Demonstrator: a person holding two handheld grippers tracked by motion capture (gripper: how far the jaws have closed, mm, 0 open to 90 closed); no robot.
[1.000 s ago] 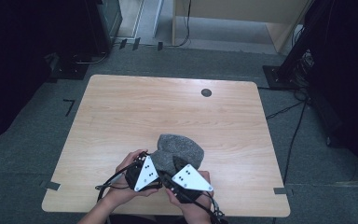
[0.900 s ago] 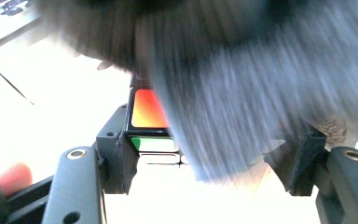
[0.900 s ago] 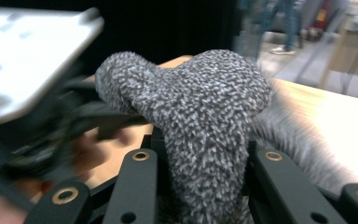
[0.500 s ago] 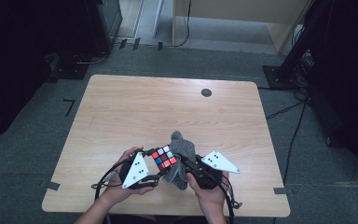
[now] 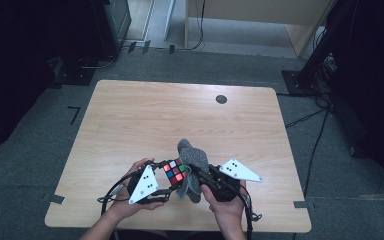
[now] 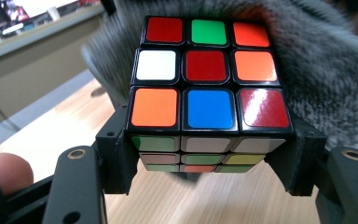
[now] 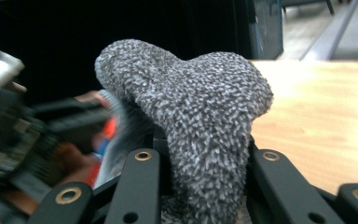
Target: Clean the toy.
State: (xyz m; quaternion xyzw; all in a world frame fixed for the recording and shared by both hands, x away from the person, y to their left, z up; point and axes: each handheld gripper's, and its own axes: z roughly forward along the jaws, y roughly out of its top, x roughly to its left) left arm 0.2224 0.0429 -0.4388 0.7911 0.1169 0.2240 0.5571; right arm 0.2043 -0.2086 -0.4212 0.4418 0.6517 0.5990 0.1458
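A scrambled puzzle cube (image 5: 175, 171) sits clamped between the jaws of my left gripper (image 5: 172, 181) near the table's front edge. In the left gripper view the cube (image 6: 205, 88) shows red, white, orange, blue and green stickers, and the pads of that gripper (image 6: 205, 158) press its lower sides. A grey fuzzy cloth (image 5: 192, 165) stands bunched against the cube's right side. My right gripper (image 5: 196, 184) is shut on the cloth; its jaws have just been closing on the fabric. In the right gripper view the cloth (image 7: 200, 116) rises out of that gripper (image 7: 203, 163).
The wooden table (image 5: 180, 115) carries a small black disc (image 5: 221, 99) near its far edge. Cables trail off the front edge from both grippers. Dark equipment and cables stand on the grey floor around the table.
The cloth covered the cube a second ago. My right gripper has moved right with the cloth, and the cube's coloured top now shows. The left hand has hardly moved.
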